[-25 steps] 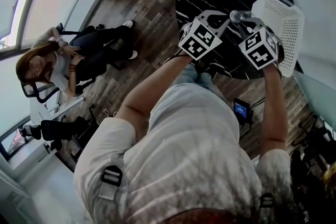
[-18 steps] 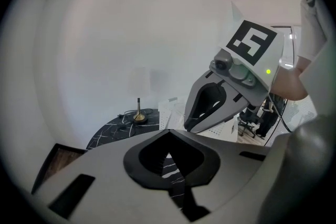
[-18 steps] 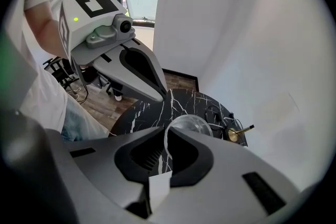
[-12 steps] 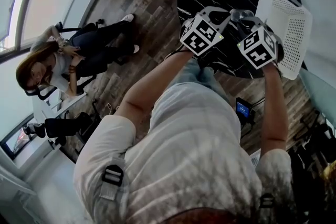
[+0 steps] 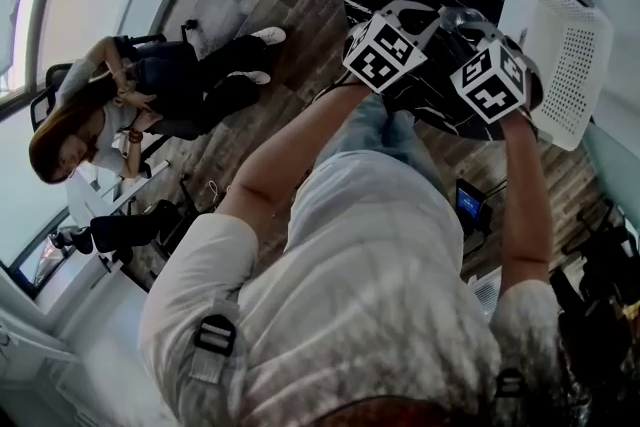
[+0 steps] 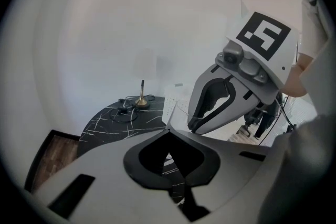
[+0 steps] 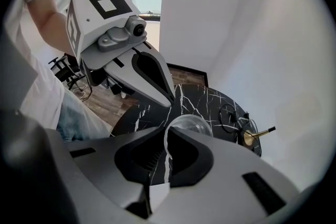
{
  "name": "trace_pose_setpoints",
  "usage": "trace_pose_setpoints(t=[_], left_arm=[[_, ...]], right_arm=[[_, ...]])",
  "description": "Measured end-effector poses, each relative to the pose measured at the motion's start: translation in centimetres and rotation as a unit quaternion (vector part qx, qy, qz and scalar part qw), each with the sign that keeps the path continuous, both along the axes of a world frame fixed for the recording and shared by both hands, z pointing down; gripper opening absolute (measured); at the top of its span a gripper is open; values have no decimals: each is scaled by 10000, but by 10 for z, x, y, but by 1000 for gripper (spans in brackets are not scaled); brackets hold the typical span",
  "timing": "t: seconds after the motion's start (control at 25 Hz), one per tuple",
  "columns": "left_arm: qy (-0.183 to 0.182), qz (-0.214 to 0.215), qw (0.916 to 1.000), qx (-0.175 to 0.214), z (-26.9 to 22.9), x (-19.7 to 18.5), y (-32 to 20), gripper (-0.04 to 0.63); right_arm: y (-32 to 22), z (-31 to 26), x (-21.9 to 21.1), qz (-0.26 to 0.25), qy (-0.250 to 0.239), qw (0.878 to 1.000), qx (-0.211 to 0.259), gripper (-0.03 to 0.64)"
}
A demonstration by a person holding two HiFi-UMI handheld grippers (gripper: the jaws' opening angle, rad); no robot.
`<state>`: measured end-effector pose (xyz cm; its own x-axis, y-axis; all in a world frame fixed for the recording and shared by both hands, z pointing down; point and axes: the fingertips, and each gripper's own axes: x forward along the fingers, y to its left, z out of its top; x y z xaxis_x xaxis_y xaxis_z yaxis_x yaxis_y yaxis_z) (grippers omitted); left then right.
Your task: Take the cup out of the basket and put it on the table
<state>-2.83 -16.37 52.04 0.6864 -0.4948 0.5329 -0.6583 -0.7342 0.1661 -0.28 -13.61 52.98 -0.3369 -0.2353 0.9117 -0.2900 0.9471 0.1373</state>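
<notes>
My right gripper is shut on the rim of a clear glass cup, which hangs over the black marble table. In the head view the cup sits just left of the white perforated basket, outside it, ahead of the right gripper. My left gripper hovers close beside it on the left, its jaws closed with nothing between them. The left gripper view shows its joined jaws and the basket beyond.
A brass lamp base with black cables stands at the table's far side. A person sits on a chair on the wooden floor to the left. A small device with a blue screen lies on the floor under the table's edge.
Both grippers and the basket have drifted slightly up and right in the head view as the head moved. The right gripper holds the cup throughout.
</notes>
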Motion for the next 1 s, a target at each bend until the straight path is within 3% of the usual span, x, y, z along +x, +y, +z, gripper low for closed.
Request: trace_pose_setpoints(t=[1.0], left_arm=[[-93,82,9974,-705,100,11,-11,6]], right_arm=[[-5,93,3,-214,405,9985,-294,24]])
